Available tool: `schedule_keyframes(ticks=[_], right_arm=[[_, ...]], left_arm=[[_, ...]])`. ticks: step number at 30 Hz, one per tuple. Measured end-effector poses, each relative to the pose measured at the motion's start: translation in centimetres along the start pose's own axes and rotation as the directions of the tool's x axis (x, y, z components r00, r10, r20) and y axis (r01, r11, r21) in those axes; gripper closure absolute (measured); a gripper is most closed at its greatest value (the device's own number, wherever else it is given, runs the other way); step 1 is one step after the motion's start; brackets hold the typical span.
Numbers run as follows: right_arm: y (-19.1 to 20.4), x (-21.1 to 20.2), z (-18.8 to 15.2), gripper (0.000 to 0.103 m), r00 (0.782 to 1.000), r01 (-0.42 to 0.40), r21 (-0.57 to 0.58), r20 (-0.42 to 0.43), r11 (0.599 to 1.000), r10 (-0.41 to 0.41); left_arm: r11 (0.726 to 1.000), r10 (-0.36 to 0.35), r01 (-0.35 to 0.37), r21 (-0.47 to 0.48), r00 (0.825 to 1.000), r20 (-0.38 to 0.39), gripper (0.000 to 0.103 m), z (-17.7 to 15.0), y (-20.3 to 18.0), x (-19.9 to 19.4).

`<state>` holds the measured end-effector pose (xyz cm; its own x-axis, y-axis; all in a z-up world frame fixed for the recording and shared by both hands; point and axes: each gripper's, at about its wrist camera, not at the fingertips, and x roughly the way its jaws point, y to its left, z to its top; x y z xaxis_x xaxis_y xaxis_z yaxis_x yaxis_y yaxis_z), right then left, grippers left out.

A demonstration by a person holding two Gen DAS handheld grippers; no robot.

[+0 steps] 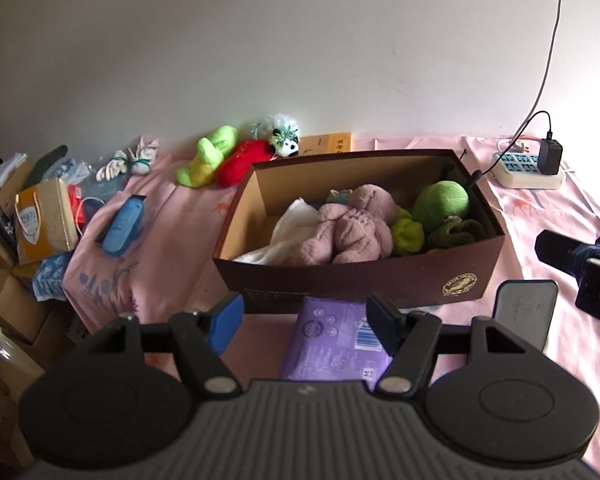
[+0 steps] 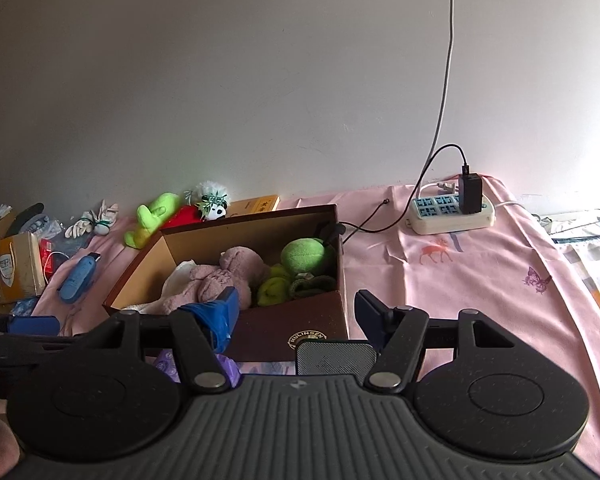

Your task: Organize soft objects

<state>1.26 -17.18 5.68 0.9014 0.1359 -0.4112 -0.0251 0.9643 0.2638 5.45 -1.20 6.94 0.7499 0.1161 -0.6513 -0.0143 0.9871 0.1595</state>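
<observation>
Both grippers hung before the brown box (image 1: 360,276) on the pink bedsheet (image 2: 480,280), the left gripper (image 1: 304,320) and right gripper (image 2: 296,312) each with jaws apart and empty. Inside lay a pink plush (image 1: 352,228) and green ball (image 1: 440,200); green (image 1: 208,156) and red (image 1: 242,162) toys sat by the sheet's far edge.
</observation>
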Motion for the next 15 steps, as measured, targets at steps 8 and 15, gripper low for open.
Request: schedule_keyframes(ticks=[8, 15], right_arm=[[1.0, -1.0, -0.1, 0.053, 0.999, 0.033, -0.015, 0.019, 0.999, -0.033], [2.5, 0.2, -0.4, 0.053, 0.999, 0.046, -0.020, -0.018, 0.999, -0.047]], left_arm=[[1.000, -0.023, 0.023, -0.007, 1.000, 0.011, 0.033, -0.1, 0.4, 0.4], [0.999, -0.039, 0.039, -0.018, 0.999, -0.011, 0.029, -0.8, 1.4, 1.7]])
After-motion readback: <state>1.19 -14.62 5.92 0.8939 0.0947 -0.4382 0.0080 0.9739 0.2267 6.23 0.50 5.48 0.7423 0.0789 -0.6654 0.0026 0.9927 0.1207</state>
